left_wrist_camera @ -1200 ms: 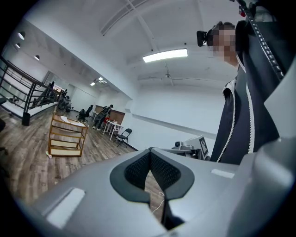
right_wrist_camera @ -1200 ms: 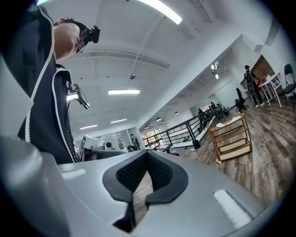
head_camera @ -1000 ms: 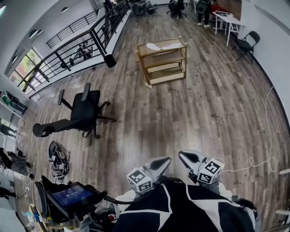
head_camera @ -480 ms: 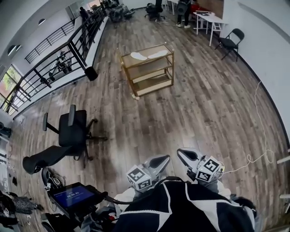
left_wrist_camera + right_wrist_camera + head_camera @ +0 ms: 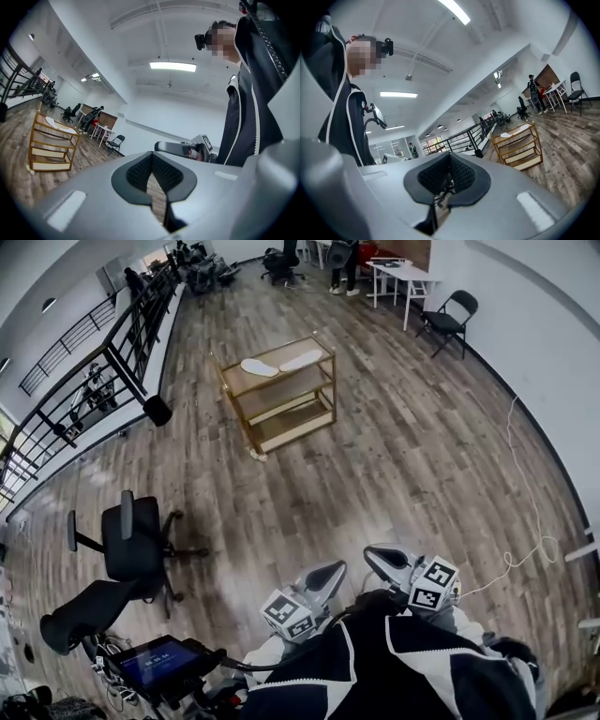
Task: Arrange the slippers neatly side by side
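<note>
Two white slippers lie on the top shelf of a gold-framed cart far across the wooden floor. The left gripper and right gripper are held close in front of the person's dark jacket, both shut and with nothing in them. In the left gripper view the cart stands far left beyond the left gripper, whose pads meet. In the right gripper view the cart with a slipper shows at the right, beyond the shut right gripper.
A black office chair stands at the left, with a second one tipped over beside it. A black railing runs along the left. A folding chair and white table stand far right. A cable lies on the floor. A screen sits near left.
The whole head view has shifted: the cart sits further left and a little lower, and the office chair has slid down and left. Both grippers stay shut in front of the body.
</note>
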